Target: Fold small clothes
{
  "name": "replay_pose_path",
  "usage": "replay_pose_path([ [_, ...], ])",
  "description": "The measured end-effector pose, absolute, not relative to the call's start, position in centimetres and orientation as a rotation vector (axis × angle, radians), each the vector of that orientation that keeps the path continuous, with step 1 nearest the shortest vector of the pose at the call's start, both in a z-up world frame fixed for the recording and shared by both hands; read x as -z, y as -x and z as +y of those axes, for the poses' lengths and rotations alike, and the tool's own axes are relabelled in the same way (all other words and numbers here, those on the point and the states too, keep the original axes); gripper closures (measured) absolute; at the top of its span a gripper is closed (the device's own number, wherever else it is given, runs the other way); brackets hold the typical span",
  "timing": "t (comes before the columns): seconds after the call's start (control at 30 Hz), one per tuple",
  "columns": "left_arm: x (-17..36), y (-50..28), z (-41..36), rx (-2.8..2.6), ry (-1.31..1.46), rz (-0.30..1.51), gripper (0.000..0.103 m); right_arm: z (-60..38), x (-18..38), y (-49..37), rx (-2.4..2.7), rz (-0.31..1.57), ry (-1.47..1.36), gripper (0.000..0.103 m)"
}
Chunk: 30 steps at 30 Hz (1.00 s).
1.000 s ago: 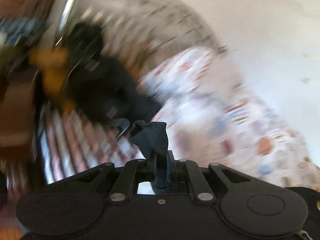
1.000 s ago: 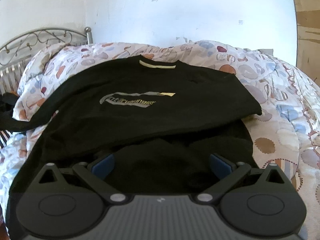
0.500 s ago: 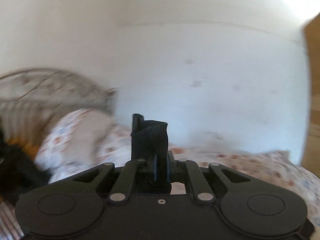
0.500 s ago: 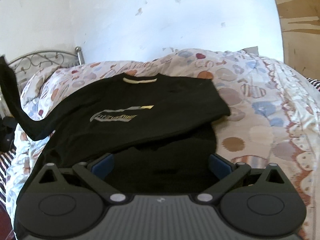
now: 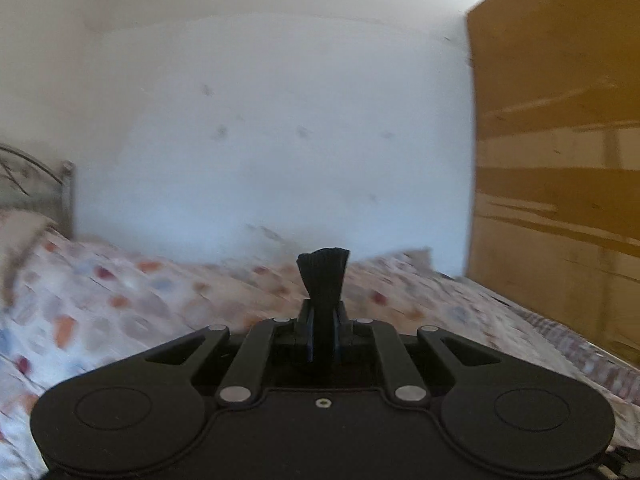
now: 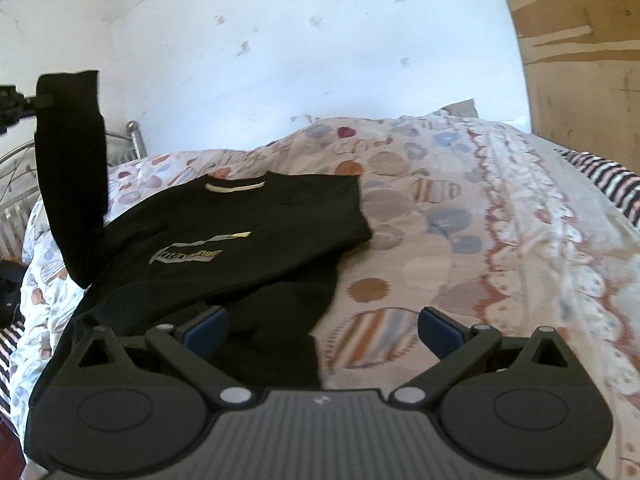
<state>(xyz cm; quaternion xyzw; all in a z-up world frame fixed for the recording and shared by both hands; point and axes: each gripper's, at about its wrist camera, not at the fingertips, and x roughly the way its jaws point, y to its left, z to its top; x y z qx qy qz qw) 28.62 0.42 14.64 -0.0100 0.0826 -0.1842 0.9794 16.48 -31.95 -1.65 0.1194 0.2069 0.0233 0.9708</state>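
Note:
A black long-sleeved shirt with a pale collar band and a grey-yellow chest print lies face up on the patterned bedspread. Its left sleeve is lifted high above the bed. My left gripper is shut on the sleeve's ribbed cuff; it also shows at the far left of the right wrist view. My right gripper is open and empty, low over the shirt's bottom right hem.
A white wall stands behind the bed. A wooden wardrobe is on the right. A metal bedstead runs along the far left, with dark things beyond it. A striped cloth lies at the right edge.
My left gripper has lifted the sleeve cuff up off the bed and swung right. The right gripper's view has swung right over the bedspread, still open.

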Motion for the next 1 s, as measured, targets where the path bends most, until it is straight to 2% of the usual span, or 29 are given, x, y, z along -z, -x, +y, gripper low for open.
replay_pose_path([
  [0.23, -8.2, -27.8, -5.3, 0.486, 0.031, 0.293, 0.094, -34.4, 1.9, -14.6, 0.008, 0.411, -0.266, 0.0],
  [0.53, -1.9, -26.3, -7.5, 0.53, 0.061, 0.464, 0.094, -36.0, 2.1, -13.0, 0.052, 0.41, -0.279, 0.0],
  [0.73, 0.9, -25.5, -7.7, 0.548, 0.07, 0.579, 0.088, -35.7, 2.1, -12.7, 0.056, 0.417, -0.275, 0.0],
  [0.83, 1.9, -25.4, -7.4, 0.557, 0.091, 0.614, 0.083, -35.5, 2.1, -12.7, 0.053, 0.421, -0.269, 0.0],
  [0.9, 2.4, -25.1, -7.2, 0.577, 0.102, 0.642, 0.072, -35.3, 2.0, -12.8, 0.051, 0.426, -0.264, 0.0],
  [0.97, 2.7, -24.8, -6.8, 0.582, 0.114, 0.659, 0.053, -35.1, 2.0, -13.0, 0.047, 0.429, -0.257, 0.0],
  [1.0, 2.8, -24.6, -6.5, 0.582, 0.121, 0.663, 0.049, -35.0, 2.0, -13.2, 0.044, 0.432, -0.251, 0.0],
])
